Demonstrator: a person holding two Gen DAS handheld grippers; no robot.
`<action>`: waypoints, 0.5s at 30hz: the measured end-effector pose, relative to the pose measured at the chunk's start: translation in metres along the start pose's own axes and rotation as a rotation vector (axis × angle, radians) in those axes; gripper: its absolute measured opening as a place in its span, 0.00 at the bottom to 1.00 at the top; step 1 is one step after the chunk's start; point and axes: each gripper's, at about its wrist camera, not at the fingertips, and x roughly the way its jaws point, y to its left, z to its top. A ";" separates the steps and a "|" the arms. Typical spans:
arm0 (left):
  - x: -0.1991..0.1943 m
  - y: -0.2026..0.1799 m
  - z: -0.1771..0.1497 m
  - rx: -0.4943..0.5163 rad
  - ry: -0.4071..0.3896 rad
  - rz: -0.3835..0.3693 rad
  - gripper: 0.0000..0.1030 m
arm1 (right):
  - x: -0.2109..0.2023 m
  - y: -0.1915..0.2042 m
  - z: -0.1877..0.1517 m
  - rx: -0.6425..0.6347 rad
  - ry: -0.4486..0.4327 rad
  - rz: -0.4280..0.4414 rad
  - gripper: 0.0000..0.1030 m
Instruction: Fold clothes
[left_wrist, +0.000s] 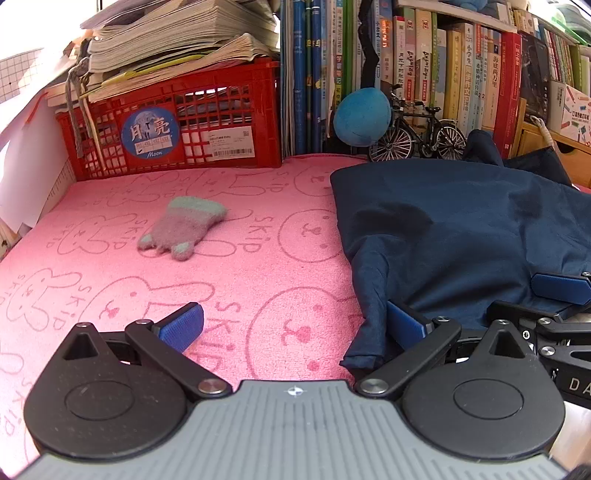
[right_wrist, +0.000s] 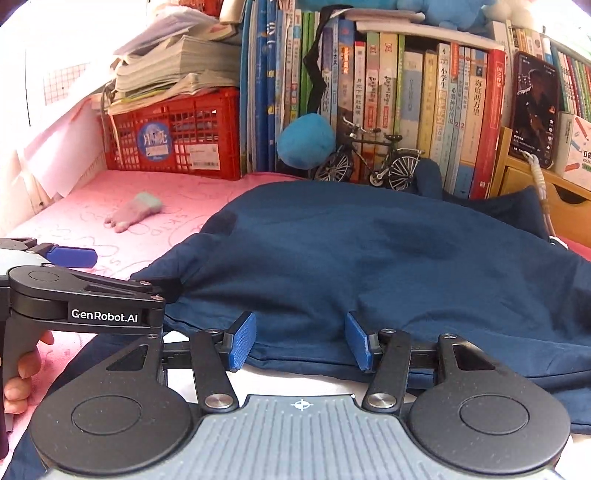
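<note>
Both tools gape, holding nothing: left tool (left_wrist: 293, 326) straddles the navy garment (left_wrist: 461, 236)'s left edge, right tool (right_wrist: 301, 341) its near hem, so either risks pinching a single layer and dragging the fold askew.

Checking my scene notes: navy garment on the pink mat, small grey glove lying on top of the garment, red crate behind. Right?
Not quite. The grey glove lies on the bare pink mat, apart from the navy garment, as the left wrist view shows. The red crate stands behind.

The garment (left_wrist: 461, 236) lies on the towel (left_wrist: 240, 280), right of the glove (left_wrist: 181, 229); crate (left_wrist: 177, 125) behind.
</note>
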 end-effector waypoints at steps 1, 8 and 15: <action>-0.002 0.004 -0.002 -0.023 0.006 -0.009 1.00 | 0.000 0.000 0.000 0.000 0.001 0.001 0.53; -0.018 0.008 -0.013 0.028 -0.002 0.021 1.00 | 0.000 0.002 0.002 -0.019 0.005 0.014 0.62; -0.033 0.010 0.002 0.012 -0.008 0.078 0.98 | -0.001 0.007 0.001 -0.052 0.009 0.005 0.67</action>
